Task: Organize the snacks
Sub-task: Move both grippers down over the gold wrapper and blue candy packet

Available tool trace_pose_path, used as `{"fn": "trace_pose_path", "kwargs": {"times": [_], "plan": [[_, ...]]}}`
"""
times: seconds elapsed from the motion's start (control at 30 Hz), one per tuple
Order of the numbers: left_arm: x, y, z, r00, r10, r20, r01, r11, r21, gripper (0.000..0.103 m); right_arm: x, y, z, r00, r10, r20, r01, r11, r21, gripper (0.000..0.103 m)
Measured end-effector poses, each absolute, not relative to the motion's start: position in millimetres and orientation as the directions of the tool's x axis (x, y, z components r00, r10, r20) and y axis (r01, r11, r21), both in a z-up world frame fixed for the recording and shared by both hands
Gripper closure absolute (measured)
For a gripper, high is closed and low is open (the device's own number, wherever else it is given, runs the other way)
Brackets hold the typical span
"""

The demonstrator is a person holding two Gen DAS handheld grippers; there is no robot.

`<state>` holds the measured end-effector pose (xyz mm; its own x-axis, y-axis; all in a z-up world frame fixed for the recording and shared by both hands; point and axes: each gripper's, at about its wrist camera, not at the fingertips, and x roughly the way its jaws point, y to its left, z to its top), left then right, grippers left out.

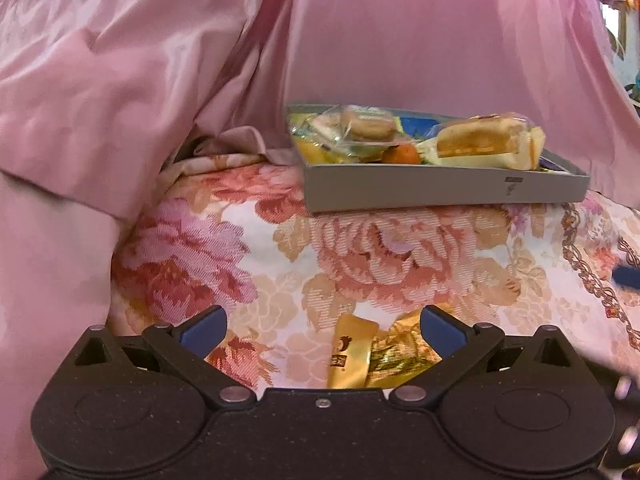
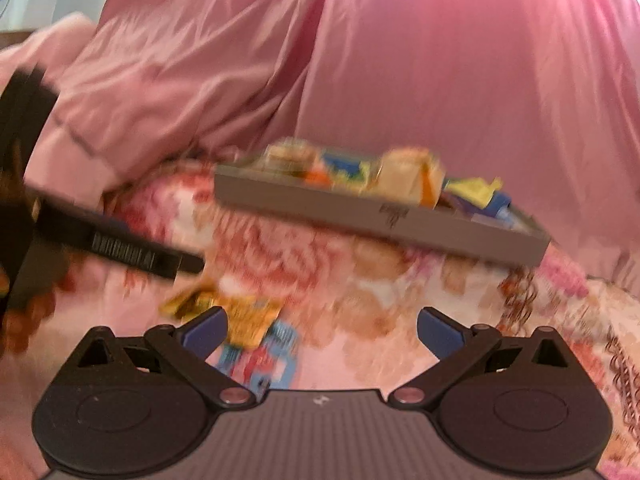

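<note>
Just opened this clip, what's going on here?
A person with a handheld gripper in each hand is gathering snacks on a floral bedspread. A grey tray already holds several wrapped snacks. The left gripper is open, its jaws either side of gold packets lying loose on the cover. The right gripper is also open and empty, with a yellow packet and a blue one below it; that view is blurred.

The right wrist view is motion-blurred: the grey tray's (image 2: 384,216) snacks smear together. The left gripper's (image 1: 322,330) body hides the gold packet's (image 1: 352,356) lower end.
</note>
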<state>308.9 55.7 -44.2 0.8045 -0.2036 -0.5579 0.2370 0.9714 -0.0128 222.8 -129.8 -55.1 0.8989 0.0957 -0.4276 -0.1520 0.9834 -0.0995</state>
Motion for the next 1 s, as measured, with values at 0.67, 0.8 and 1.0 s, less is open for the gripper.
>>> {"fn": "trace_pose_path", "kwargs": {"times": [0.67,0.8,1.0], "plan": [[352.5,33.2,-50.9,0.731,-0.319,-0.603,0.370,0.928,-0.043,0.001,256.4,-85.4,-94.8,0.787,0.104,-0.608,-0.144,0.989,-0.017,0.000],[357.7,29.3,-56.5,0.711,-0.334,-0.618,0.403,0.915,-0.031,0.001,262.2,-85.6,-96.1,0.782,0.086,-0.617,-0.123,0.992,-0.018,0.000],[362.4,18.3,-65.1,0.658,-0.377,-0.652,0.486,0.874,-0.016,0.001,260.4,-91.0,-97.4,0.790,0.061,-0.610,-0.119,0.991,-0.055,0.006]]}}
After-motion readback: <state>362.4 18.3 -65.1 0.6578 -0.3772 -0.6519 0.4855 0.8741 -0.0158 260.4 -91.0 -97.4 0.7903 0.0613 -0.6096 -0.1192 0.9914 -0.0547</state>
